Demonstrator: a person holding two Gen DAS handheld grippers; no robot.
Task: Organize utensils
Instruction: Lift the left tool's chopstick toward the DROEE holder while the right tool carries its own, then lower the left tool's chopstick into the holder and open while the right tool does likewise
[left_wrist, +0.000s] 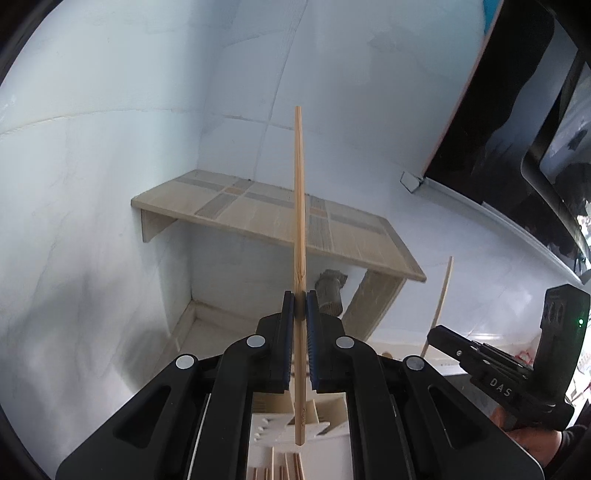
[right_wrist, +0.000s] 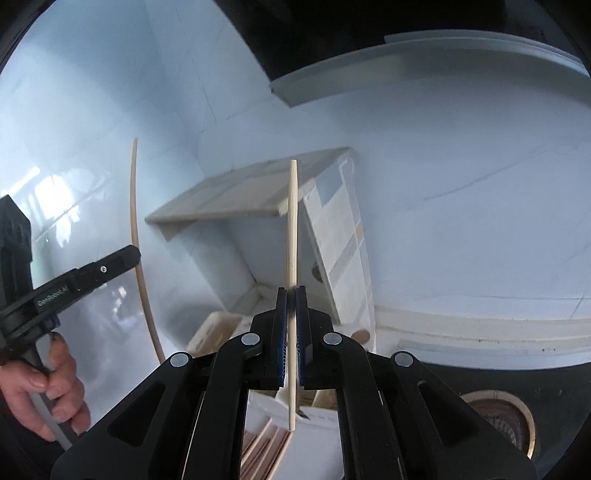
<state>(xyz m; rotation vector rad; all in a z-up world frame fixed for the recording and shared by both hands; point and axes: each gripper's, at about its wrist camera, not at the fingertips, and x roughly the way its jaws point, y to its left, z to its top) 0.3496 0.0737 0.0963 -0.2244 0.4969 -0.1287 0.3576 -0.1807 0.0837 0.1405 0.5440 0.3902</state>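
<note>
The left gripper (left_wrist: 300, 301) pinches a wooden chopstick (left_wrist: 299, 206) upright between its jaws, in front of the wooden shelf (left_wrist: 258, 214). The right gripper (right_wrist: 291, 297) clamps a paler chopstick (right_wrist: 291, 229) likewise. More chopsticks (right_wrist: 264, 448) lie below. Only the right view shows a hand (right_wrist: 55, 384) and a drain (right_wrist: 498, 417).

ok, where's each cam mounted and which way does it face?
Left wrist: on the left claw, looking along its fingers at the wooden shelf in the tiled corner; shows its chopstick.
Right wrist: on the right claw, facing the same corner; shows a hand.
Shared: shelf; each view shows the other claw holding its chopstick.
</note>
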